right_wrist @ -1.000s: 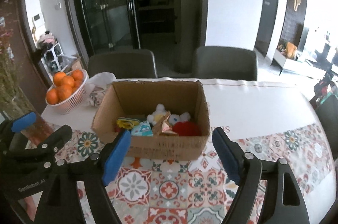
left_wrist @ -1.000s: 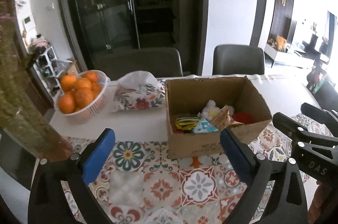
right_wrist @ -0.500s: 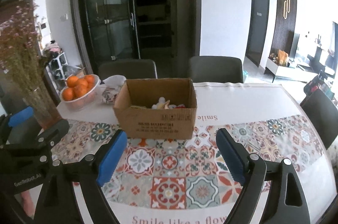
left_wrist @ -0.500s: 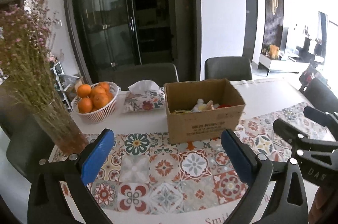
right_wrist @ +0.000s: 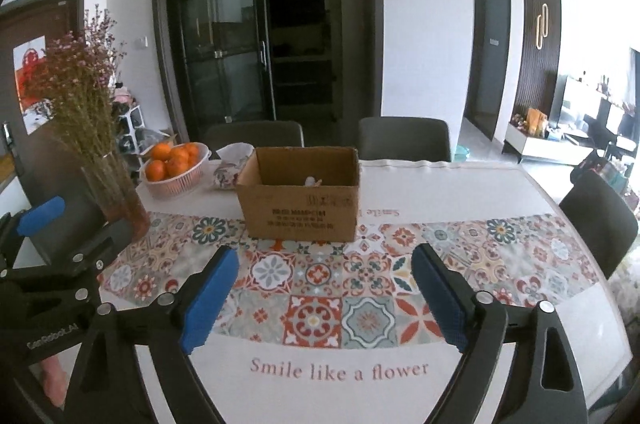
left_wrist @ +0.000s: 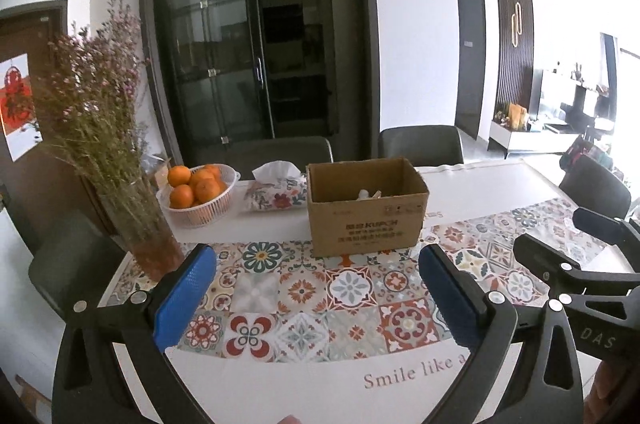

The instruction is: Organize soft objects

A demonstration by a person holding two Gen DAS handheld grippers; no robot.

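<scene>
A brown cardboard box stands on the patterned tablecloth, and only a bit of a white soft toy peeks over its rim. My left gripper hangs open and empty over the near part of the table, well short of the box. My right gripper is also empty and back from the box, its jaws still opening. Each gripper shows at the edge of the other's view.
A white basket of oranges and a floral tissue pack sit left of the box. A glass vase of dried flowers stands near the table's left edge. Dark chairs ring the table.
Both grippers have pulled back and risen away from the box, which now looks smaller and farther. The box's contents have dropped mostly out of sight; the vase has come into view.
</scene>
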